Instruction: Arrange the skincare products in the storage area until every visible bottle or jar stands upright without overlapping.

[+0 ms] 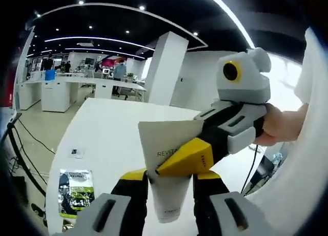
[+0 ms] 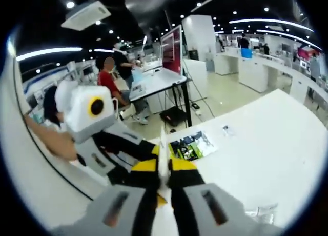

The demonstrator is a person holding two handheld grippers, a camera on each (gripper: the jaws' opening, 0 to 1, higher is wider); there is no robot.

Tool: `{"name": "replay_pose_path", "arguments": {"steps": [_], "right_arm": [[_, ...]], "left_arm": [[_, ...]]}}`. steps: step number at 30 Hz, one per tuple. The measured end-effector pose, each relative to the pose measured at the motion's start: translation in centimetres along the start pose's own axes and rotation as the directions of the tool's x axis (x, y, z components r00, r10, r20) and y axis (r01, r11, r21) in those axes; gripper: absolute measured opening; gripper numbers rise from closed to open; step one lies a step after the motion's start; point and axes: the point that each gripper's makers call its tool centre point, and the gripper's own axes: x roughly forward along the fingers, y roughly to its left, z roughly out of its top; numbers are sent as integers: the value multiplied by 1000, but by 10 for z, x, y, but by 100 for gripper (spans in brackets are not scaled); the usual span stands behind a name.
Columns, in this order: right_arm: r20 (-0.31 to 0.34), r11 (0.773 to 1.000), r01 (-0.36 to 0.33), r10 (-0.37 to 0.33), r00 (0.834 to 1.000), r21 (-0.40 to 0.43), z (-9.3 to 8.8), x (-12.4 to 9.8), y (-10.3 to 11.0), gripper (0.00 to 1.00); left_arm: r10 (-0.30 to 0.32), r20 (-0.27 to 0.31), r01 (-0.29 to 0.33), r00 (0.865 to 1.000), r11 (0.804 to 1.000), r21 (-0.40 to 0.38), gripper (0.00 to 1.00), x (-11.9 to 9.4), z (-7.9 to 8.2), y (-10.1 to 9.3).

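White tube (image 1: 166, 195) is hanging over the bench (image 1: 102, 128); I'm clamping it with both the left hand-held gripper (image 1: 169, 187) and right hand-held gripper (image 2: 163, 177).

Smooth, matt white plastic on the tube (image 1: 171, 195), glossy printed foil on the sachet (image 1: 75, 191), satin-white table top (image 1: 107, 138).

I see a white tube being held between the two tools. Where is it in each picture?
Left gripper view: white tube, lower centre, its flat end pinched by the other hand-held gripper.
Right gripper view: edge-on, a thin strip at lower centre.
Shared landmark: the green packet on the white table.
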Motion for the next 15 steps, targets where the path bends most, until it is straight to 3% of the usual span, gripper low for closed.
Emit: {"name": "replay_pose_path", "arguments": {"steps": [4, 10, 12, 15], "right_arm": [[-23, 1000, 2, -3, 1000, -24, -3, -2, 0, 5], [-19, 1000, 10, -11, 1000, -15, -3, -2, -2, 5], [-26, 999, 8, -9, 1000, -31, -1, 0, 0, 5], [-42, 999, 2, -4, 999, -46, -1, 4, -2, 5]], "left_arm": [[-4, -13, 4, 1000, 1000, -29, 40, 1, -3, -1], [-8, -28, 8, 1000, 1000, -12, 47, -7, -14, -1], [30, -3, -30, 1000, 999, -22, 50, -12, -14, 9], [91, 36, -86, 995, 988, -125, 51, -19, -17, 22]]}}
